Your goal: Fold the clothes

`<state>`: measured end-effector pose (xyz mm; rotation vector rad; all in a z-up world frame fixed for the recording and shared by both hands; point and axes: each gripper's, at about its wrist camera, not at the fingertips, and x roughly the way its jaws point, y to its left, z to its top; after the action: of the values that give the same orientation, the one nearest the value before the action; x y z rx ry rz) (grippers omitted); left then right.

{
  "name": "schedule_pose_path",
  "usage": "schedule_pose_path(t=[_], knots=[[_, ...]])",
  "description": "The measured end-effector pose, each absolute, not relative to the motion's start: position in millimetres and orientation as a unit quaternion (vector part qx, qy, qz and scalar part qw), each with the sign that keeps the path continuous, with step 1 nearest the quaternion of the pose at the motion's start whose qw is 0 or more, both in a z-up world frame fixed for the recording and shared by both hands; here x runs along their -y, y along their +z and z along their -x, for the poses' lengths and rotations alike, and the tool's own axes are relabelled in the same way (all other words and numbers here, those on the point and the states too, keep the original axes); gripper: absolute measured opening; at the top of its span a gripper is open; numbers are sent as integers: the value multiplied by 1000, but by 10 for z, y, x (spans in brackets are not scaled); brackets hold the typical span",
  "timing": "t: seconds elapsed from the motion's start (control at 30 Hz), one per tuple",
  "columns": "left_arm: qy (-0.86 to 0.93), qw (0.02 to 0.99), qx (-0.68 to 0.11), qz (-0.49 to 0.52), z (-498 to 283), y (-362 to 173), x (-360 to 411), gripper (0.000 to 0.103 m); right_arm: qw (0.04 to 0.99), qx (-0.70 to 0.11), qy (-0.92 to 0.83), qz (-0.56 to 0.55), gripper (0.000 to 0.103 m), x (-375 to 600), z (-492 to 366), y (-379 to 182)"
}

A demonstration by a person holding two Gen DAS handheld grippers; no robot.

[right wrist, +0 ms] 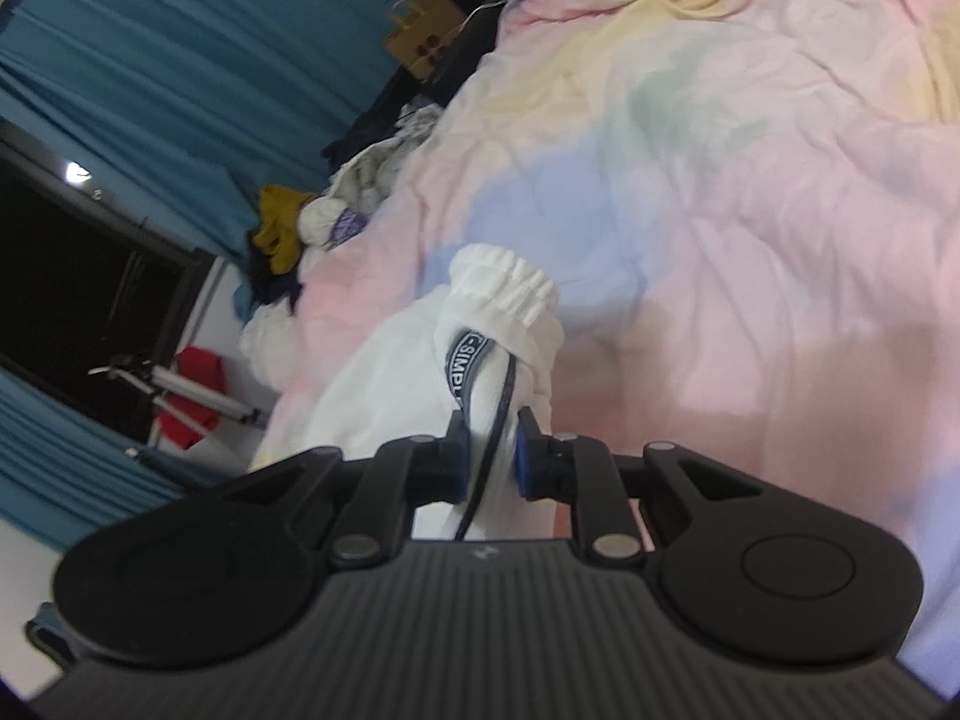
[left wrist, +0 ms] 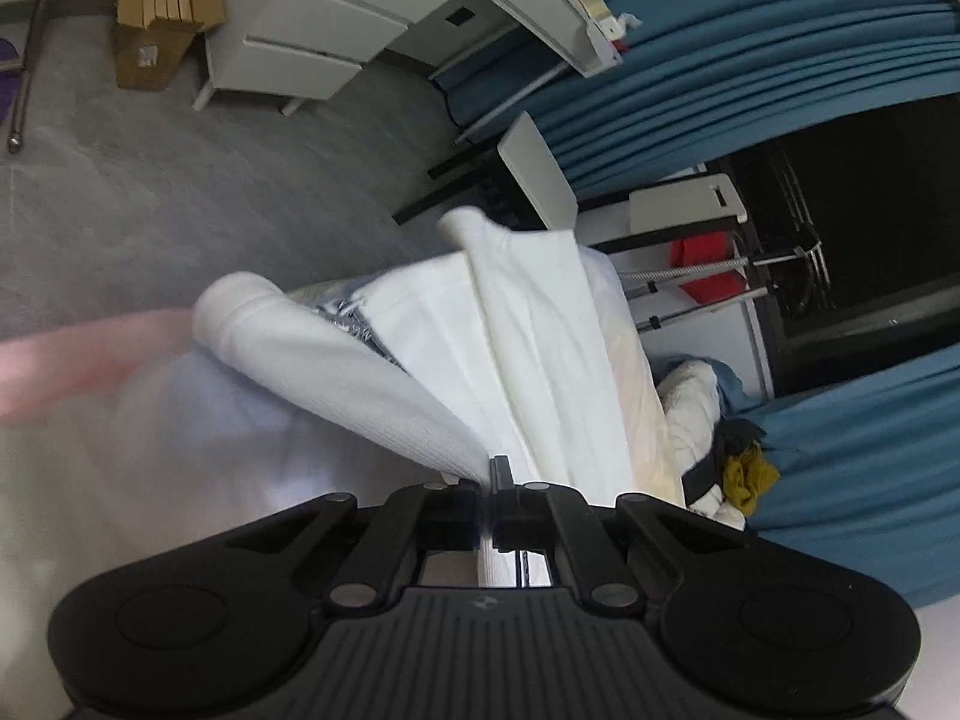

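I've got both tools on the white garment (left wrist: 540, 348), looks like sweatpants w/ elastic cuffs. Left tool (left wrist: 487, 480) is pinched all the way closed on a thin fold of the fabric, so the cloth fans away from the jaws and hangs off it, one ribbed cuff (left wrist: 240, 306) drooping to the left. Right tool (right wrist: 493, 450) is nearly closed, clamped on a thicker bunch near the gathered cuff (right wrist: 510, 282), w/ the dark drawcord (right wrist: 489, 420) and the printed band (right wrist: 465, 366) caught btwn the blue pads (right wrist: 523, 456).

Garment's over the pastel bed cover (right wrist: 720, 210), partly lifted, not laid flat. My read: two grips at separate ends so I can stretch it taut and spread it before any fold. Fold itself not yet started, I'd say.

Watch-outs: the cord in the right grip could slip or pull loose. The clothes pile (right wrist: 336, 204) by the blue curtain (right wrist: 150, 60) is well apart.
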<state>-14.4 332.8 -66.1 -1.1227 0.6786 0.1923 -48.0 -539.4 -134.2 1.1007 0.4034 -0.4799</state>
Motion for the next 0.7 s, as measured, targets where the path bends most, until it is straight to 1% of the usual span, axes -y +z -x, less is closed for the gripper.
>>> schedule_pose_path(t=[0.2,0.33,0.43,0.5,0.7], knots=[[114,812,-316,477,-48,33,-3251,3,827,-205,-204,-482,17,5464,169,-786],[103,825,-326,449,-371,286,-3247,3,827,-213,-216,-473,18,5461,-160,-723],[91,832,-327,439,-735,321,-3243,3,814,-206,-237,-489,18,5462,-392,-859],[74,834,-331,436,-1102,237,-3248,3,812,-194,-251,-489,18,5466,-588,-959],[38,827,-351,437,-2600,-272,-3250,3,816,-156,-274,-486,17,5507,-1432,-1340]])
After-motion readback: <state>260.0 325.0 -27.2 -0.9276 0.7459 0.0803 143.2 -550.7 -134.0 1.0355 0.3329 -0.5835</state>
